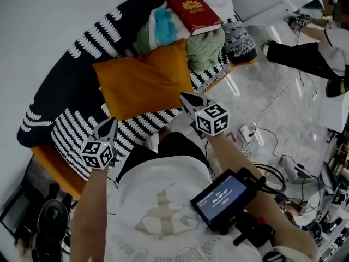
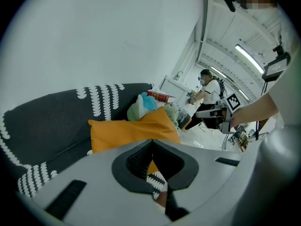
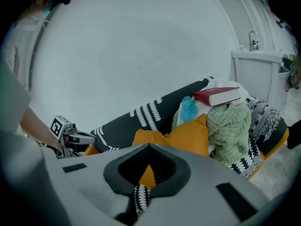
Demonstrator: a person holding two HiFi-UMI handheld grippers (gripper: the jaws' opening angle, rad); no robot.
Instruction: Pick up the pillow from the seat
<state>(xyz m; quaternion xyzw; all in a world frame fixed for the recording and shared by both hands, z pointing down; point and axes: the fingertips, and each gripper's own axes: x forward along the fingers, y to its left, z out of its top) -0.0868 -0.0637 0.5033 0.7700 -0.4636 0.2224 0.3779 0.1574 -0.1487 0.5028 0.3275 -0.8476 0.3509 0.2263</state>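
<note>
An orange pillow [image 1: 143, 79] lies on the black-and-white patterned seat [image 1: 71, 127] of a dark sofa. It also shows in the left gripper view as the pillow [image 2: 127, 128] and in the right gripper view as the pillow [image 3: 188, 135]. My left gripper [image 1: 112, 121] hovers shut just short of the pillow's near left corner, holding nothing. My right gripper [image 1: 184, 96] hovers shut at the pillow's near right edge, also empty. Neither touches the pillow.
Behind the pillow lies a pile: a red book [image 1: 193, 12], a green knitted item [image 1: 206, 49], a teal item [image 1: 162, 21] and a patterned cushion [image 1: 240, 41]. Cables [image 1: 267, 141] run over the marble floor at right. Another person [image 1: 322, 48] sits at the far right.
</note>
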